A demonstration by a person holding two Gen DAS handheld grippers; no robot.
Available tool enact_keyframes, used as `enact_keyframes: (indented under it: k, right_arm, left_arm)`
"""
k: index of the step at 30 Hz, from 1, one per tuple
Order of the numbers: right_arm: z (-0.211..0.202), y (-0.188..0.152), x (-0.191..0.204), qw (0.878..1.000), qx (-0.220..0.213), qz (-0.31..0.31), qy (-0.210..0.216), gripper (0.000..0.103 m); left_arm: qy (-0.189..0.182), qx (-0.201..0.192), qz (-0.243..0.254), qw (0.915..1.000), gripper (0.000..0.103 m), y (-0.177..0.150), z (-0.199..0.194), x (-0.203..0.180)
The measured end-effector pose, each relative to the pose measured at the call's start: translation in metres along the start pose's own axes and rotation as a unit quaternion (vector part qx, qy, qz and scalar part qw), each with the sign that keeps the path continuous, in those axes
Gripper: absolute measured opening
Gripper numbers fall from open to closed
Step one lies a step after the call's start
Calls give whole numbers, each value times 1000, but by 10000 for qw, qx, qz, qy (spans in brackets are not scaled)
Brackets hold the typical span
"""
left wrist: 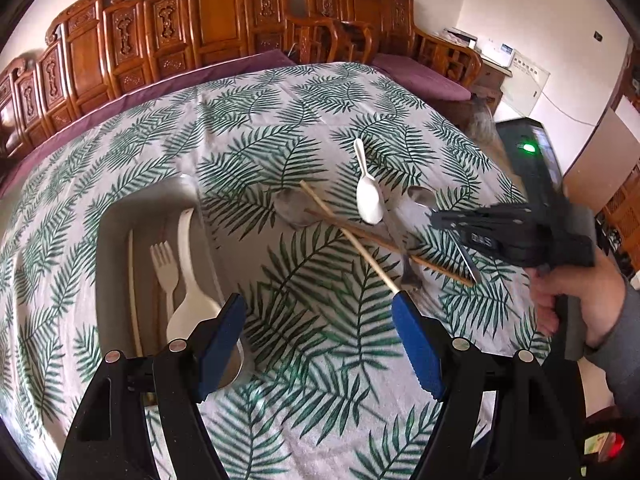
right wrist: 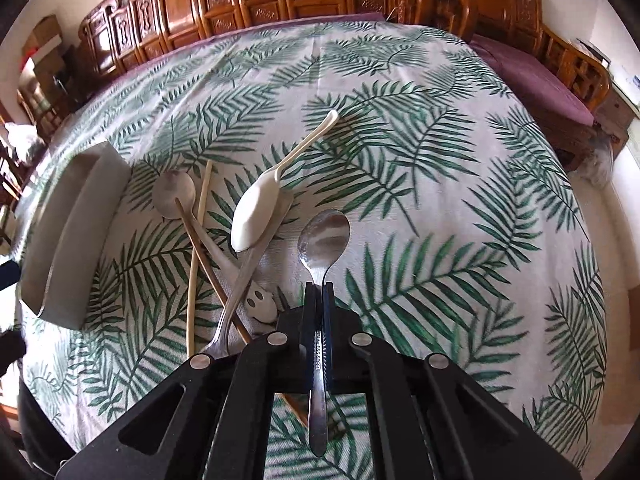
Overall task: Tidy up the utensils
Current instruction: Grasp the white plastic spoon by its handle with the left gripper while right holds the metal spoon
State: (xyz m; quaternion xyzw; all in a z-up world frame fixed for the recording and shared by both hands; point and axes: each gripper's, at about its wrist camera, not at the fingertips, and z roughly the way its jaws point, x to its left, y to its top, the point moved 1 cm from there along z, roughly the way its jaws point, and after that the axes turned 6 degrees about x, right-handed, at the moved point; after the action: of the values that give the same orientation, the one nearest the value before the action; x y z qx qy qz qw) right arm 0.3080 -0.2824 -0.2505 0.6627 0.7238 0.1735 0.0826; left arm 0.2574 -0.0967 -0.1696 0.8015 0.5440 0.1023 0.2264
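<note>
You are clamping the right gripper (right wrist: 319, 292) on the steel spoon (right wrist: 323, 240) — lift straight up toward the tray (left wrist: 116, 240); left gripper (left wrist: 320, 344) jaws are standing apart, empty.

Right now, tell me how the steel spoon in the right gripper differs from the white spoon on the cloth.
The steel spoon is shiny metal; the white spoon is matte and pale. The steel spoon is clamped by its handle in the right gripper; the white spoon lies loose, bowl down, across other utensils. Both are outside the tray.
</note>
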Motion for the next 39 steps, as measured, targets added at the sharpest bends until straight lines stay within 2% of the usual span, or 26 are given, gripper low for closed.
enact_keyframes:
  k: [8, 14, 30, 39]
  right_arm:
    - [-19, -23, -26, 9995, -205, 189, 175, 4]
    - [-22, -27, -41, 9992, -223, 204, 249, 4]
    - [-21, -26, -49, 9989, -256, 83, 387, 4]
    - [-20, -23, -50, 9990, -249, 52, 379, 4]
  left_arm:
    - [-88, 63, 231, 9997, 72, 38, 28, -24]
    - [-179, 116, 346, 9992, 72, 62, 55, -41]
    - [-305, 563, 335, 9974, 47, 121, 133, -49]
    - [-279, 864, 386, 9951, 32, 139, 166, -52]
